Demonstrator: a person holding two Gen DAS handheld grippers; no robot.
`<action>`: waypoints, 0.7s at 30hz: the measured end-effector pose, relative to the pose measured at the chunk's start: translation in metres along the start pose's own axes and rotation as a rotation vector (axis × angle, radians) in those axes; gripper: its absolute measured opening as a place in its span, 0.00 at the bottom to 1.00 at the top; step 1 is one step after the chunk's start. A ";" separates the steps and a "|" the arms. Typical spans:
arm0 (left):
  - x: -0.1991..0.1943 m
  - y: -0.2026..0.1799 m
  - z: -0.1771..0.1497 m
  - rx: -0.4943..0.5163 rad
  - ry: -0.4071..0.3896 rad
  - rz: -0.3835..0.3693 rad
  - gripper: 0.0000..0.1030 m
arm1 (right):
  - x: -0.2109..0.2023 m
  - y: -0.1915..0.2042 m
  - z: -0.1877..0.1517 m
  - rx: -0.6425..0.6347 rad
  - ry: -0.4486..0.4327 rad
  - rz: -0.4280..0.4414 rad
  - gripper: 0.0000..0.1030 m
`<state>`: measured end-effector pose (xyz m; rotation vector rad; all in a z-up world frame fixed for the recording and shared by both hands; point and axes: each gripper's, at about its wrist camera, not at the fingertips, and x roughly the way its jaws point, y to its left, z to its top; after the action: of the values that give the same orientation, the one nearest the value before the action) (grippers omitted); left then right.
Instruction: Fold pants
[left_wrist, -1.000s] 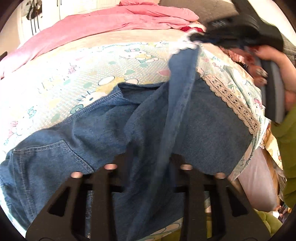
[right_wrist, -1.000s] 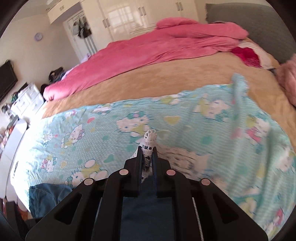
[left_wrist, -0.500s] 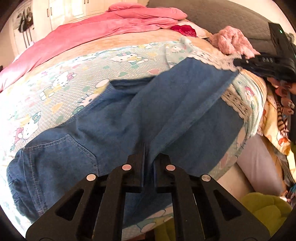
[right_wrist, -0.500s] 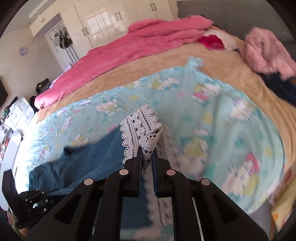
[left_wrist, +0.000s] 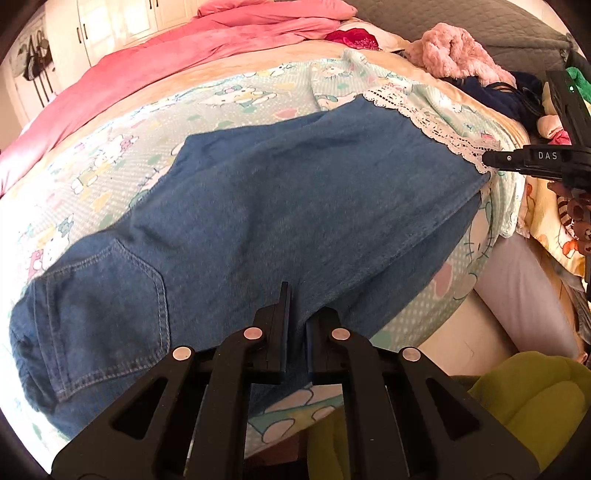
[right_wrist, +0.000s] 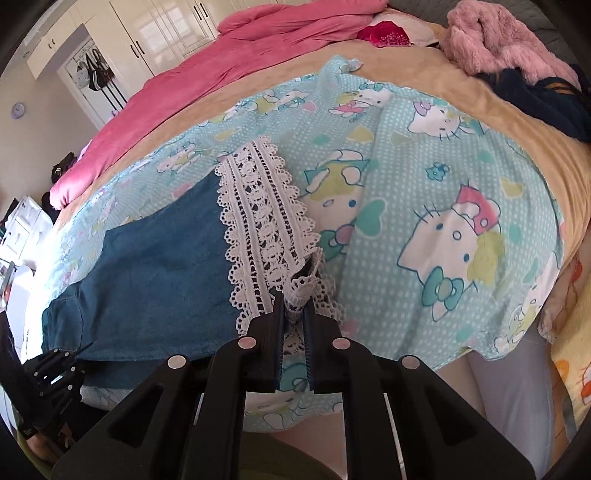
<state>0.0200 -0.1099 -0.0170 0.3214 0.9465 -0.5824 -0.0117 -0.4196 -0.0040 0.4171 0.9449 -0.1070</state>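
Note:
Blue denim pants (left_wrist: 280, 206) with white lace hems lie spread across a cartoon-print sheet (left_wrist: 229, 99) on the bed, one leg laid over the other. My left gripper (left_wrist: 295, 317) is shut on the near edge of the denim, close to the back pocket (left_wrist: 107, 295). My right gripper (right_wrist: 295, 299) is shut on the lace hem (right_wrist: 258, 221) at the leg end, low over the sheet (right_wrist: 443, 192). In the left wrist view the right gripper's black body (left_wrist: 535, 162) sits at the hem (left_wrist: 436, 125) on the right. In the right wrist view, the left gripper (right_wrist: 55, 373) shows at lower left.
A pink quilt (left_wrist: 184, 48) lies along the far side of the bed. A fluffy pink garment (right_wrist: 498, 40) and dark clothes (right_wrist: 546, 103) are piled at the far right. The bed's near edge drops off below the pants; a yellow-green cushion (left_wrist: 528, 398) sits lower right.
The right gripper carried the lace hem rightward and down, so the lifted leg now lies flat over the other. The left gripper closed on the near denim edge.

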 end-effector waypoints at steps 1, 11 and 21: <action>0.000 -0.001 -0.001 0.000 0.001 -0.002 0.01 | 0.000 -0.002 0.000 0.012 -0.003 0.000 0.08; -0.003 -0.004 -0.005 -0.002 -0.007 0.000 0.01 | -0.021 -0.003 0.005 0.034 -0.087 -0.068 0.32; -0.011 -0.008 -0.013 0.021 -0.012 -0.003 0.01 | 0.005 0.072 -0.016 -0.240 0.024 0.069 0.37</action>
<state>0.0016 -0.1062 -0.0149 0.3350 0.9295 -0.5966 -0.0019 -0.3465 0.0056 0.2288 0.9536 0.0738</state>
